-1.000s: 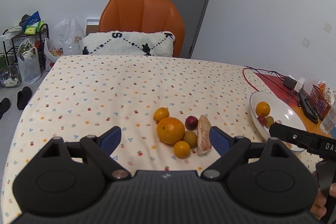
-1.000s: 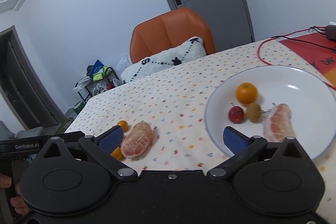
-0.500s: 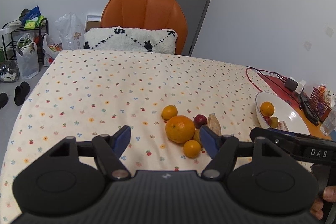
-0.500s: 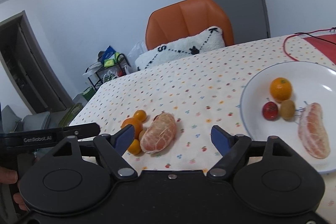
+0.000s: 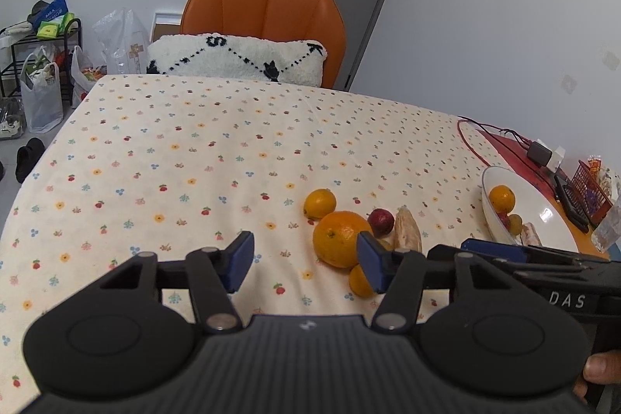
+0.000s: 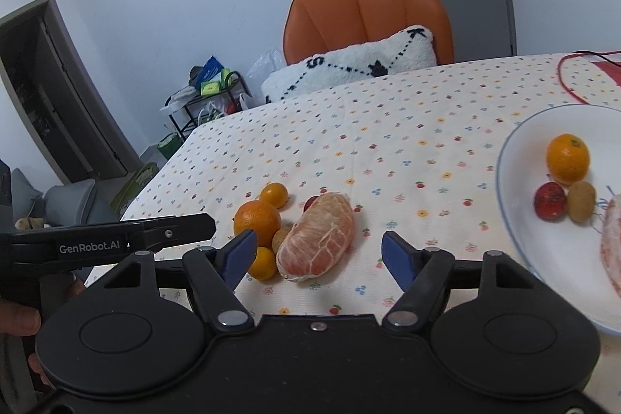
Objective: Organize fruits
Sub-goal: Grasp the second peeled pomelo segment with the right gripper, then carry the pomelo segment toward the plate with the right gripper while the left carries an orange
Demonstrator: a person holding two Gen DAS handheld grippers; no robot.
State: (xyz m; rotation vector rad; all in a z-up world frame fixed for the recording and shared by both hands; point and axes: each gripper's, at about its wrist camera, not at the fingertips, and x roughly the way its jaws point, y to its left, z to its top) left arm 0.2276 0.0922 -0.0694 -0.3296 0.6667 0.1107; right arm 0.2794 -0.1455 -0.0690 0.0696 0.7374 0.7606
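Both hand-held grippers are closing with nothing gripped: the left hand-held gripper (image 5: 304, 260) beside the large round orange (image 5: 341, 238), the right hand-held gripper (image 6: 319, 255) framing the peeled pinkish pomelo segment (image 6: 318, 242). This fruit cluster lies on the floral-clothed worktop (image 5: 202, 158), well apart from the white ceramic plate (image 6: 516, 196) holding more fruit.

Matt printed cloth tablecloth (image 5: 194, 150); glossy white ceramic-looking plate (image 6: 516, 204); smooth orange leather-like chair (image 5: 264, 2); fleecy cushion (image 5: 236, 59).
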